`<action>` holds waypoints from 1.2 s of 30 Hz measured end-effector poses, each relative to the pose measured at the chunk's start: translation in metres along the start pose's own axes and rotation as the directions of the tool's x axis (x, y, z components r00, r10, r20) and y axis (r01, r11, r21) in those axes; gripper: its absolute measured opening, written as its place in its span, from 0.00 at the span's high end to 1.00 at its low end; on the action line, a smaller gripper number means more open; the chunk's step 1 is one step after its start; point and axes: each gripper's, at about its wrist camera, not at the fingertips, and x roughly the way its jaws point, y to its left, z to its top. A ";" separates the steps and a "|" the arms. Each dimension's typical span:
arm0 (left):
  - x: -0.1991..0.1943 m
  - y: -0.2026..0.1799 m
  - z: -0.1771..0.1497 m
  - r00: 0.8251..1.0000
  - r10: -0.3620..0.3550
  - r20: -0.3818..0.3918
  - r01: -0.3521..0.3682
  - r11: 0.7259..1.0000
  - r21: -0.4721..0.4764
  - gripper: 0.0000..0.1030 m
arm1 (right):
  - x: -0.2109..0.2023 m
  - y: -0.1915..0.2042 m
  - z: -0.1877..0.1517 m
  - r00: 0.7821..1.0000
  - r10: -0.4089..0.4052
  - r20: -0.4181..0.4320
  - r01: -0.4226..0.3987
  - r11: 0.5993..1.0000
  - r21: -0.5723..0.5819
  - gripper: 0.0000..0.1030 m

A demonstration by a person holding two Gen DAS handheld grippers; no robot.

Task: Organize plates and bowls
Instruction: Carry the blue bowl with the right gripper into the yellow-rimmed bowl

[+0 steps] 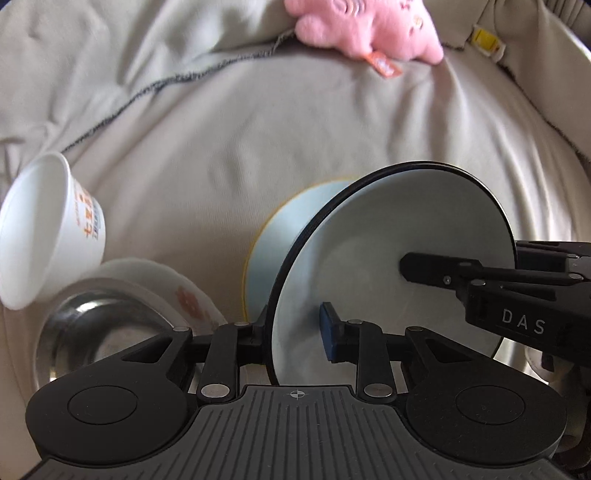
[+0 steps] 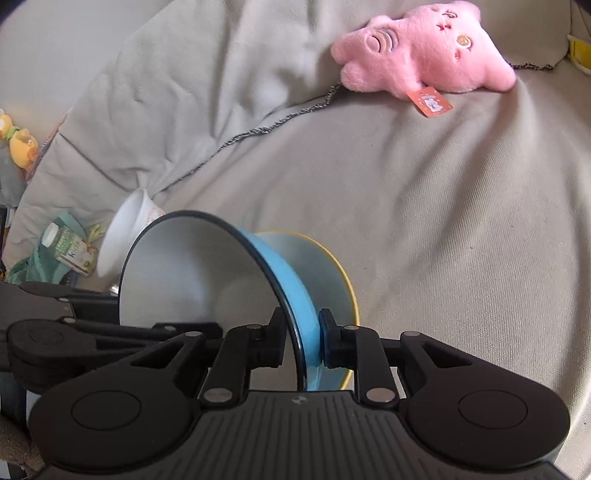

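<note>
Lying tipped on its side at nine o'clock in the left wrist view, a white paper cup (image 1: 48, 236) with orange print rests against the rim of a steel bowl (image 1: 99, 332), which sits nested inside a white bowl with orange flowers (image 1: 184, 295) at about eight o'clock. Toward the centre, the left gripper (image 1: 295, 332) has its jaws clamped on the rim of a black-rimmed plate (image 1: 369, 258), held on edge with its pale inner face turned to the camera. Just behind that plate, at about ten o'clock from it, a yellow-rimmed plate (image 1: 280, 240) lies on the grey blanket (image 1: 221, 129). At three o'clock the right gripper (image 1: 436, 267) reaches in, one jaw laid across the plate's inner face. A pink plush toy (image 1: 369, 26) lies on the blanket at twelve o'clock.

From the right wrist camera, a small green carton (image 2: 70, 251) lies at nine o'clock, with the paper cup (image 2: 125, 229) beside it. The black-rimmed plate (image 2: 184, 269) stands at centre, its blue outer side showing, and the right gripper (image 2: 303, 339) has its jaws closed on the rim at six o'clock. The yellow-rimmed plate (image 2: 325, 269) shows directly behind; whether the two touch is unclear. The plush toy (image 2: 424, 48) lies at one o'clock
</note>
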 end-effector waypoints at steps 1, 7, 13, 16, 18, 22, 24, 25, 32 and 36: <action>0.001 0.003 -0.001 1.000 -0.015 0.006 0.015 1.000 -0.013 0.73 | 0.003 0.000 -0.002 1.000 -0.009 0.001 0.009 1.000 -0.002 0.80; 0.002 0.006 0.001 1.000 -0.019 -0.001 0.019 0.999 -0.046 0.74 | 0.006 0.005 -0.003 0.997 -0.042 0.063 0.045 0.998 -0.045 0.78; -0.007 0.000 -0.002 0.999 0.037 0.019 -0.037 0.999 -0.007 0.80 | 0.010 0.007 -0.002 0.996 -0.057 0.066 0.061 0.996 -0.059 0.77; -0.009 0.000 -0.005 0.998 0.058 0.035 -0.058 0.998 0.015 0.82 | 0.010 0.010 -0.003 0.997 -0.055 0.056 0.059 0.996 -0.071 0.75; -0.011 -0.001 -0.006 0.995 0.077 0.056 -0.078 0.996 0.030 0.84 | 0.008 0.010 -0.002 0.997 -0.057 0.050 0.060 0.996 -0.068 0.75; -0.018 0.000 -0.004 0.987 0.122 0.108 -0.127 0.991 0.047 0.84 | 0.003 0.013 -0.002 0.996 -0.070 0.053 0.075 0.993 -0.090 0.75; -0.024 0.000 -0.004 0.979 0.144 0.142 -0.153 0.987 0.055 0.84 | 0.000 0.013 -0.003 0.995 -0.076 0.061 0.082 0.992 -0.095 0.75; -0.027 -0.001 -0.004 0.978 0.143 0.153 -0.154 0.986 0.062 0.84 | -0.003 0.014 -0.004 0.994 -0.076 0.073 0.083 0.992 -0.099 0.74; -0.026 -0.007 -0.011 0.976 0.153 0.157 -0.169 0.981 0.097 0.84 | -0.010 0.021 -0.004 0.988 -0.100 0.116 0.115 0.985 -0.129 0.78; -0.029 -0.007 -0.013 0.974 0.148 0.171 -0.166 0.981 0.097 0.84 | -0.004 0.016 -0.006 0.987 -0.118 0.108 0.131 0.984 -0.123 0.83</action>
